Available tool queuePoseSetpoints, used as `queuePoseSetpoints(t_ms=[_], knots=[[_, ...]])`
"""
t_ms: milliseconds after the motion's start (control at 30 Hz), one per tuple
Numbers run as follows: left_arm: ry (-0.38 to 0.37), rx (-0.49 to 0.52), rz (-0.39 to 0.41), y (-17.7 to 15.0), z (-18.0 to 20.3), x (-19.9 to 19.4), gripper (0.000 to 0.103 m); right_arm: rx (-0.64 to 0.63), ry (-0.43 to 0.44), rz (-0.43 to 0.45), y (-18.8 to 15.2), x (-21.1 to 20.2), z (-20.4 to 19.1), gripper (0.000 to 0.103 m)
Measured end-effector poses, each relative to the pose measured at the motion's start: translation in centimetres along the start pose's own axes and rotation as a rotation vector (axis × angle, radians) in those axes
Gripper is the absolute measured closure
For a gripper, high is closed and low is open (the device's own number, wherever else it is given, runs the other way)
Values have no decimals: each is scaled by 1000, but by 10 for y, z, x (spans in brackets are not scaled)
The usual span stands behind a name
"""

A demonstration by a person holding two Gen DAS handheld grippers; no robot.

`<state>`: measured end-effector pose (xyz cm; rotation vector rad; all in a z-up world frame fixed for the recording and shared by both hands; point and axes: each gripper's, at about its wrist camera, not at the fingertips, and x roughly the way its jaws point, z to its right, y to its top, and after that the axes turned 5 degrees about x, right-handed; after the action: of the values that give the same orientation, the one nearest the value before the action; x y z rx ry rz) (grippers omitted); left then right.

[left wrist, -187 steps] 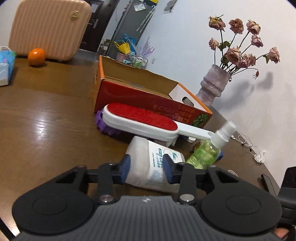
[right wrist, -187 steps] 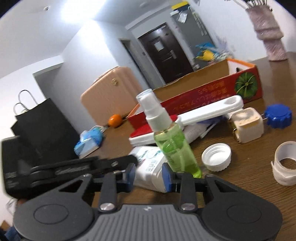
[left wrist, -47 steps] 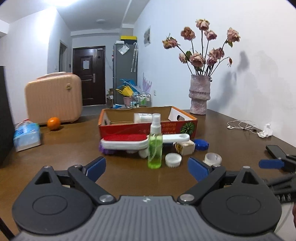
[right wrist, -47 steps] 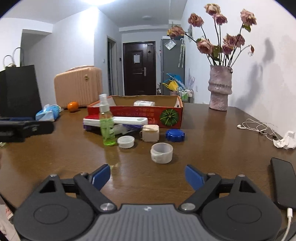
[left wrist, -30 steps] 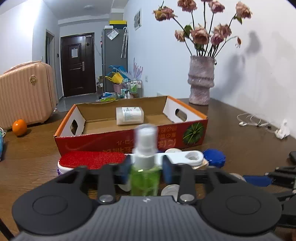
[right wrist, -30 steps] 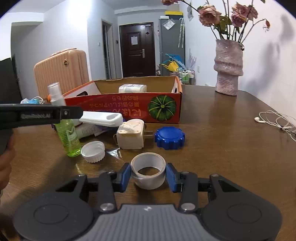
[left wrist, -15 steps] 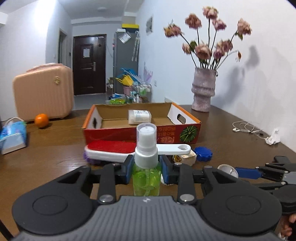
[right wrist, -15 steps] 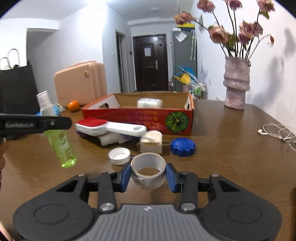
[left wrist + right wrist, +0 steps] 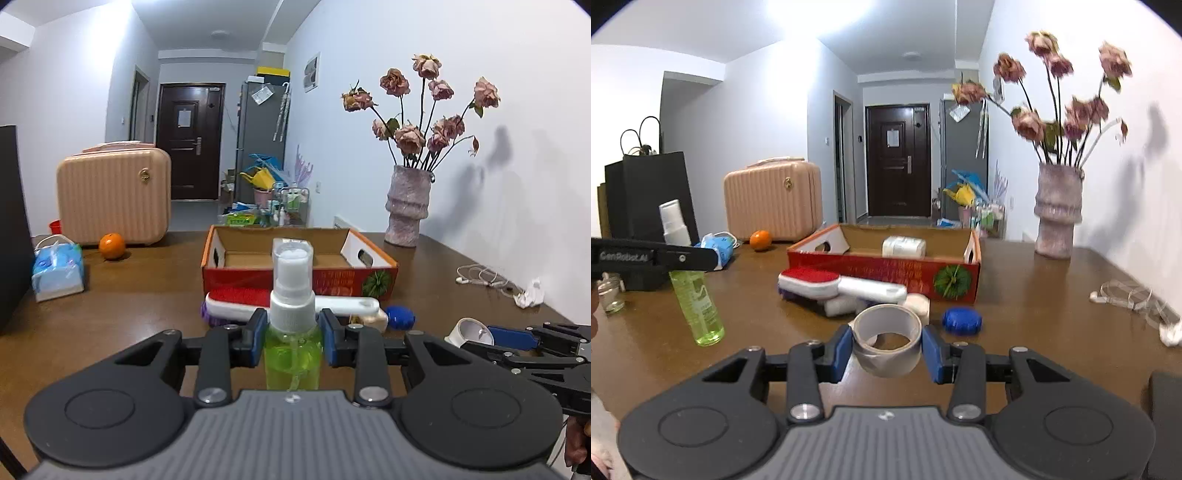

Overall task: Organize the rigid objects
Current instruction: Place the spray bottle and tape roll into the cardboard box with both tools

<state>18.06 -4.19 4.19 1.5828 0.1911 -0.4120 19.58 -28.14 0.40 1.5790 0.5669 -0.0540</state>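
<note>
My left gripper (image 9: 293, 341) is shut on a green spray bottle (image 9: 293, 347) and holds it upright above the table; the bottle also shows in the right wrist view (image 9: 696, 299). My right gripper (image 9: 887, 350) is shut on a grey tape roll (image 9: 887, 345), lifted off the table; the roll shows in the left wrist view (image 9: 469, 331). The red cardboard box (image 9: 886, 271) stands ahead with a white bottle (image 9: 904, 246) lying in it. A red lint brush (image 9: 838, 284), a white plug (image 9: 918, 302) and a blue cap (image 9: 961, 321) lie in front of the box.
A vase of dried roses (image 9: 1058, 212) stands at the back right. Earphone cable (image 9: 1126, 295) and a crumpled tissue lie at the right. A tissue pack (image 9: 57, 267), an orange (image 9: 112, 245) and a black bag (image 9: 646, 195) are at the left. A phone (image 9: 1165, 413) lies at the near right.
Both grippers have risen and drawn back a little with their loads. The spray bottle and the tape roll are higher off the table than half a second ago.
</note>
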Motion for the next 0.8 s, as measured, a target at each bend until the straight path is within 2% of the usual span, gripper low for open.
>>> queuePoseSetpoints(t_ms=[100, 233, 333, 433, 500, 633, 700, 800], knots=[[-16, 6, 23, 20, -11, 22, 72, -11, 15, 11, 23, 18, 6, 63], [-28, 12, 25, 64, -33, 77, 72, 23, 52, 8, 72, 68, 28, 63], [5, -27, -2, 98, -54, 138, 72, 44, 71, -25, 112, 128, 50, 63], [18, -61, -17, 124, -76, 208, 72, 49, 26, -66, 142, 202, 69, 63], [23, -89, -54, 137, -91, 266, 72, 62, -6, -118, 157, 254, 80, 63], [69, -68, -149, 146, -107, 361, 72, 101, -33, -250, 178, 352, 100, 63], [74, -37, -199, 145, -108, 394, 72, 62, -83, -284, 179, 389, 103, 63], [122, 21, -261, 136, -106, 431, 72, -35, -146, -347, 175, 429, 97, 62]])
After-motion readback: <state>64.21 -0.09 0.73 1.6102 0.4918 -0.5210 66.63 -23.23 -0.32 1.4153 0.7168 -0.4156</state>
